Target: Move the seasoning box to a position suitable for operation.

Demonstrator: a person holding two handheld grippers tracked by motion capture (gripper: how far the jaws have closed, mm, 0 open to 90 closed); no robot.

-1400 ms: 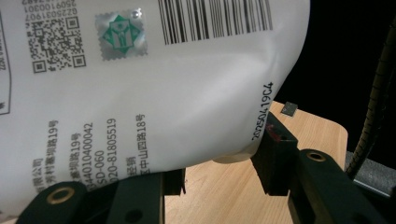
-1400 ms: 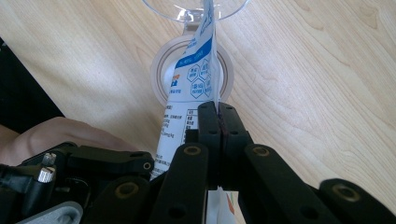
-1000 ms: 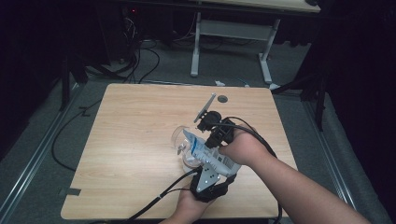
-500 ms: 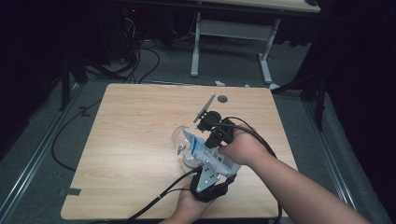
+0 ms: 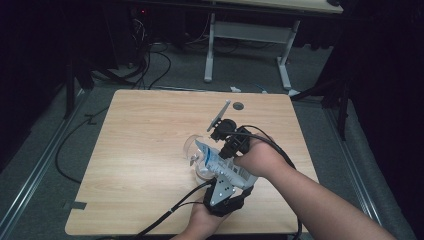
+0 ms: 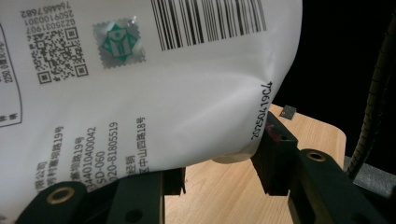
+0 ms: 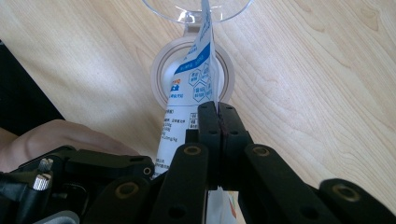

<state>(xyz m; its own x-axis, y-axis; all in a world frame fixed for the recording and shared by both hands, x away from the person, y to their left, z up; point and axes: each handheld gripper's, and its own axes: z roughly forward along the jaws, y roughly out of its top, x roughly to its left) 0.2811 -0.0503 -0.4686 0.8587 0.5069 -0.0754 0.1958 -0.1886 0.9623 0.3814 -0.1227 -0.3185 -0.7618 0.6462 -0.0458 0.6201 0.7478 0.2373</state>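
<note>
Nothing moved: both hand-held grippers [image 7: 218, 109] stay clamped on pouch [image 5: 222, 162]

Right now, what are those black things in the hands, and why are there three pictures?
A person holds a black pinching tool in each hand. One camera looks down from above the wooden table. The other two ride on the tools and look along their jaws. The left tool and the right tool both grip a white pouch with blue print and a barcode. The right tool's jaws are shut tight on the pouch's thin edge. Under the pouch sits a clear glass with a round foot resting on the table.
</note>
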